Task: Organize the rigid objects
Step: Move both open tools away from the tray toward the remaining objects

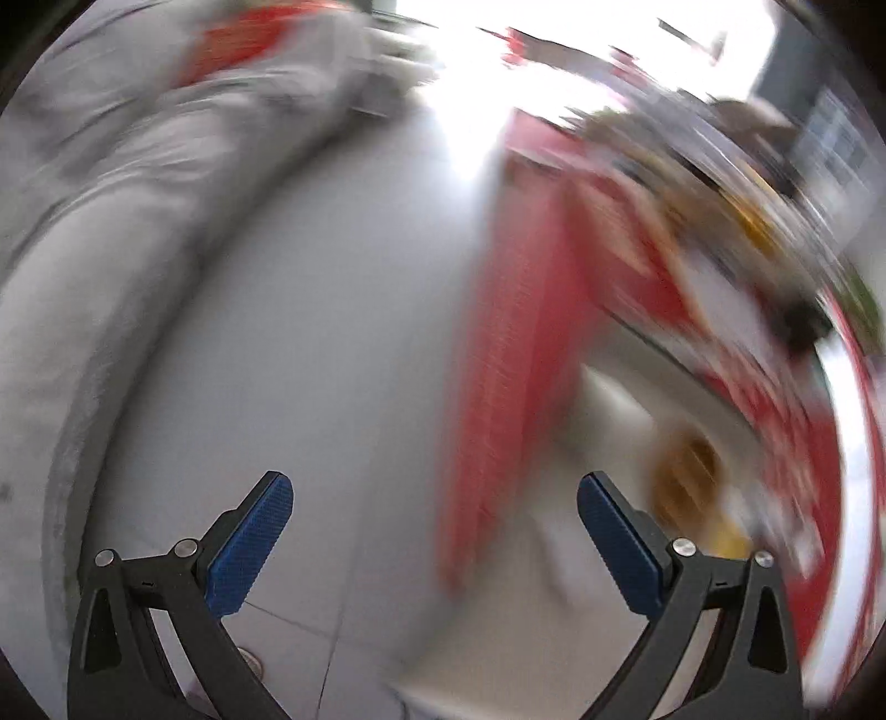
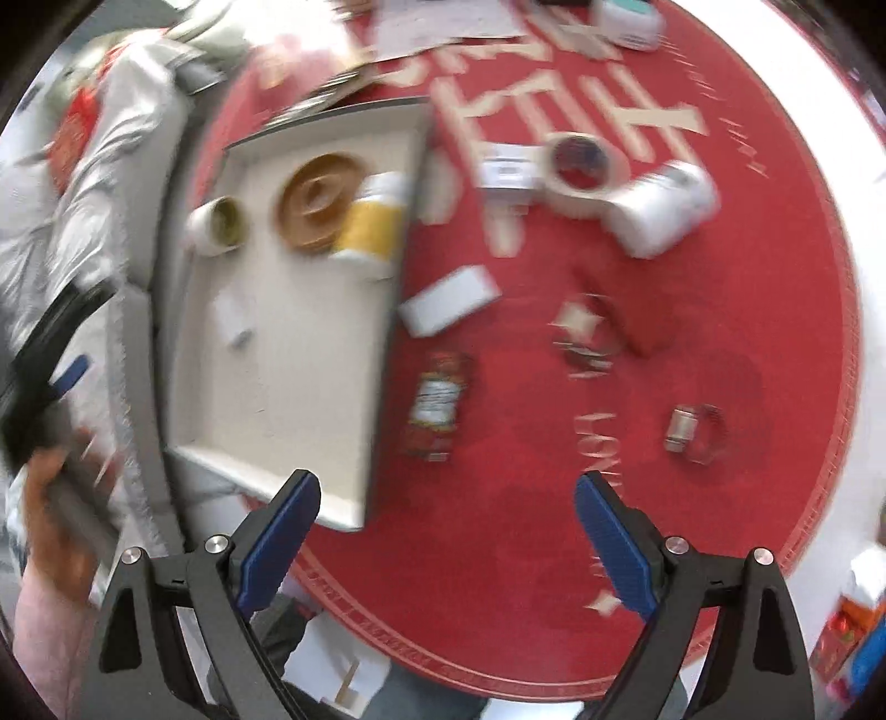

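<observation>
My right gripper point(image 2: 447, 518) is open and empty, held high above a round red mat point(image 2: 692, 498). A white tray point(image 2: 288, 387) on the mat's left holds a brown dish point(image 2: 318, 202), a small white cup point(image 2: 219, 224) and a yellow-labelled bottle point(image 2: 374, 221). Loose on the mat lie a tape roll point(image 2: 581, 166), a white jar point(image 2: 662, 207), a white box point(image 2: 448, 299), a red packet point(image 2: 434, 407) and a metal clip point(image 2: 692, 432). My left gripper point(image 1: 434, 531) is open and empty over grey floor; its view is heavily blurred. It also shows in the right wrist view point(image 2: 66, 376).
A grey sofa point(image 1: 111, 194) runs along the left, also in the right wrist view point(image 2: 72, 183). The red mat's edge point(image 1: 498, 415) and a blurred brown dish point(image 1: 686, 476) lie to the left gripper's right. Papers point(image 2: 443, 27) and a white box point(image 2: 631, 19) sit at the mat's far side.
</observation>
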`<state>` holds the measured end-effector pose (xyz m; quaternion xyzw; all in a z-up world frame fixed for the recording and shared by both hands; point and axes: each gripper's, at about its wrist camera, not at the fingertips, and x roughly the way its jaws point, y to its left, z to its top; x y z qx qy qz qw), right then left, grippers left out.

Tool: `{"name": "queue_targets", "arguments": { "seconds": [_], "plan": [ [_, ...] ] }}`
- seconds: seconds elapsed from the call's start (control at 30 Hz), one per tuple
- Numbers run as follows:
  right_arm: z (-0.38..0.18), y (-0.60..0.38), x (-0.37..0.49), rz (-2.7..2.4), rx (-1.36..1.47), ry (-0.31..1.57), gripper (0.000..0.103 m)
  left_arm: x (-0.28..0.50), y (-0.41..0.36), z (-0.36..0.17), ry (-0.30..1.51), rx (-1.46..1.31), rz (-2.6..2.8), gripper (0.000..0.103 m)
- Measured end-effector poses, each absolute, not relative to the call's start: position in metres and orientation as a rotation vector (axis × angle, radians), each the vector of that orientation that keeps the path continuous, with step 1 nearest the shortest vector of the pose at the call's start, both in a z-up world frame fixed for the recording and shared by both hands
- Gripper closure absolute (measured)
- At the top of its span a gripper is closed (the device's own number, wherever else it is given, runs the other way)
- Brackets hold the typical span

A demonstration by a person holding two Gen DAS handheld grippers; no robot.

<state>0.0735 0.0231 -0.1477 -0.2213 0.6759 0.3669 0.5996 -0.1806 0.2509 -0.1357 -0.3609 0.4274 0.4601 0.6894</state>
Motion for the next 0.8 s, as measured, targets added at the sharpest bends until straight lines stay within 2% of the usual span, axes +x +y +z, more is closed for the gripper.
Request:
{"name": "queue_targets", "arguments": {
  "seconds": [0.13,0.3,0.53,0.8],
  "plan": [
    [-0.154,-0.005,0.106,0.727,-0.476,1.598,0.009,-0.107,0.169,-0.139,1.089,-0.812,0.664,0.0],
    [-0.159,-0.042,0.147,0.634,-0.438,1.626,0.009,-0.031,0.102,-0.154,1.11,-0.846,0.412,0.0],
    [-0.162,-0.06,0.178,0.598,-0.448,1.656,0.009,0.006,0.104,-0.192,1.137,-0.969,0.324,0.0],
    [-0.162,-0.065,0.189,0.639,-0.442,1.675,0.009,-0.021,0.131,-0.2,1.207,-0.921,0.413,0.0]
  ]
}}
